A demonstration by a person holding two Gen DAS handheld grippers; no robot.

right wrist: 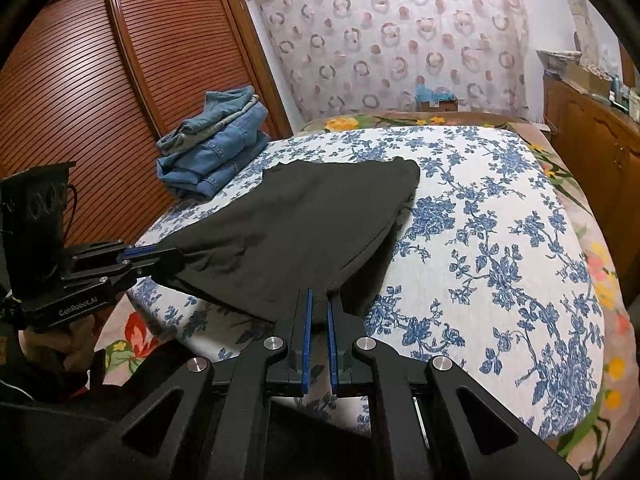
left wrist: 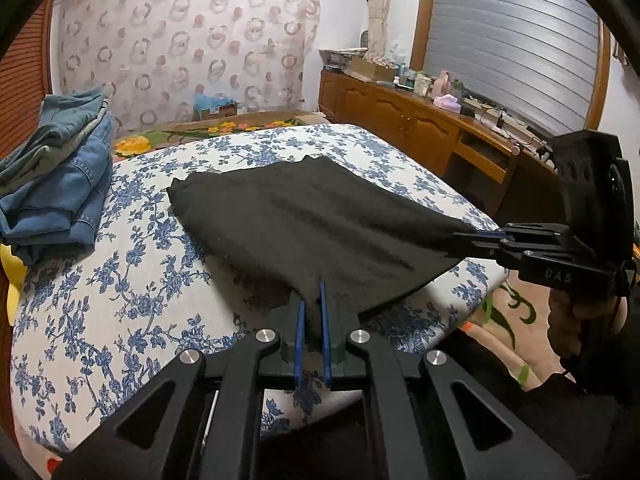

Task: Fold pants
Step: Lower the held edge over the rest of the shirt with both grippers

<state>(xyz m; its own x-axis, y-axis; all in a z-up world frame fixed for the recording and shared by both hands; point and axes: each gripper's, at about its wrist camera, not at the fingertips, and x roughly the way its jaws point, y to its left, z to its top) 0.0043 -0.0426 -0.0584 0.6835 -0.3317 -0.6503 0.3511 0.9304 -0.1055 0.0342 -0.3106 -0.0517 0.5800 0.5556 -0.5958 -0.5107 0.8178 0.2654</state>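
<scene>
Gripping black pants (left wrist: 304,220) mid-frame: left gripper (left wrist: 312,312) and right gripper (right wrist: 318,308) both pinching near corners; soft, light, draping cloth.

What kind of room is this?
Most likely a bedroom: there's a bed with a blue flowered cover, a big wooden wardrobe beside it, and folded jeans stacked on the bed.

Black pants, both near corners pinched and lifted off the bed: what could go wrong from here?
The left gripper and right gripper each pinch only a small bit of the pants, so a corner might slip. The far end lies loose and may drag or bunch. A wide swing could knock the jeans.
</scene>
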